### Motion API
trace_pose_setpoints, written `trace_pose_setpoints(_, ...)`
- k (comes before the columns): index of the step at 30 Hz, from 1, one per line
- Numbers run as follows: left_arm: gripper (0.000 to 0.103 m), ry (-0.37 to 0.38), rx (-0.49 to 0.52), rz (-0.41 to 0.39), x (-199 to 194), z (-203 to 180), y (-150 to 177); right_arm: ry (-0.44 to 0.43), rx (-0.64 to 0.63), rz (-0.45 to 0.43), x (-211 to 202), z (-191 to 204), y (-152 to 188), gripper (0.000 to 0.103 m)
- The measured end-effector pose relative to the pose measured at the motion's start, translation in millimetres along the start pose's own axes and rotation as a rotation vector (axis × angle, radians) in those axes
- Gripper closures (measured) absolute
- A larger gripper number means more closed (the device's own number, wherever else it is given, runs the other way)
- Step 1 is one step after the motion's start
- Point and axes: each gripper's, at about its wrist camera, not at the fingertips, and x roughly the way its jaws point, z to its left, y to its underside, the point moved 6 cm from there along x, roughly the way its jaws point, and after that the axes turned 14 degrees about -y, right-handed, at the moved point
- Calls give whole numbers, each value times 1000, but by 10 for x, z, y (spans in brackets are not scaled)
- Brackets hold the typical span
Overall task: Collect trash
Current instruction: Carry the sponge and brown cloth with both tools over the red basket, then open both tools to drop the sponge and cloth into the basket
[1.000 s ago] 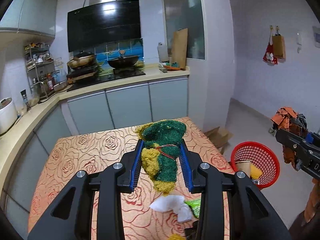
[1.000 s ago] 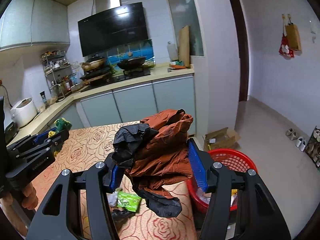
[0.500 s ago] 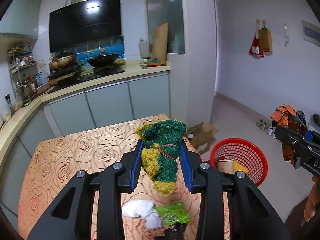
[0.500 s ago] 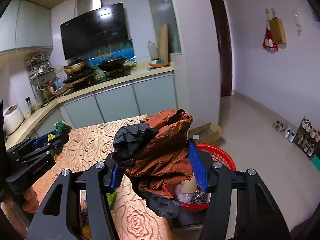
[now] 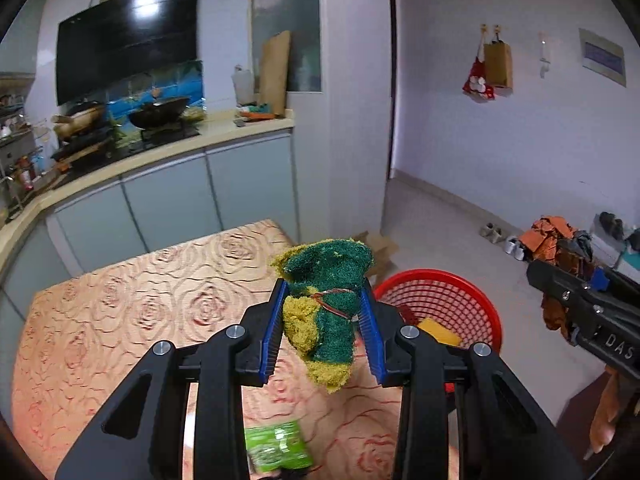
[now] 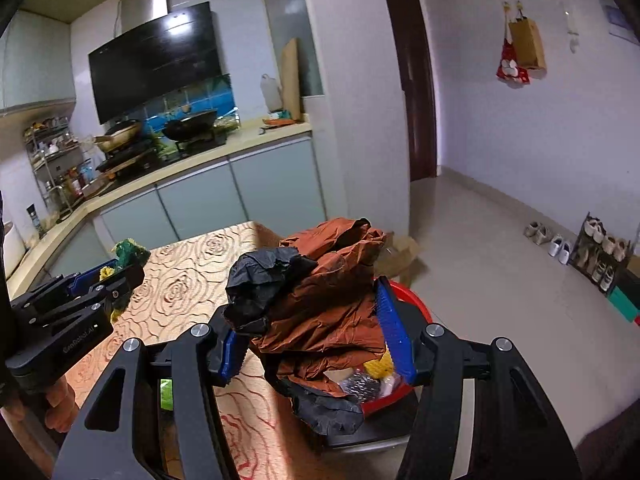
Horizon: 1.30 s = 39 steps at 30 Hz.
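Sponge (image 5: 326, 312) squashes soft in my left tool (image 5: 323, 322); light, crinkly bags (image 6: 320, 312) fill my half-open right tool (image 6: 316, 338).

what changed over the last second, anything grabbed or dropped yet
Both claws swung from over the table toward the red basket, which now sits closer in both views. Nothing was taken or released: the left claw still clamps the green-yellow sponge, the right claw the brown-and-black crumpled bag.
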Motion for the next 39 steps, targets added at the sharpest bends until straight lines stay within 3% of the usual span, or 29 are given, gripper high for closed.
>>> trace_pose_setpoints(19, 69, 154, 60, 135, 759, -771, 169, 70, 56, 132, 463, -598, 173, 47)
trace_pose_setpoints(39, 66, 191, 102, 206, 1187, -1014, 303, 78, 12, 290, 1032, -774, 413, 47)
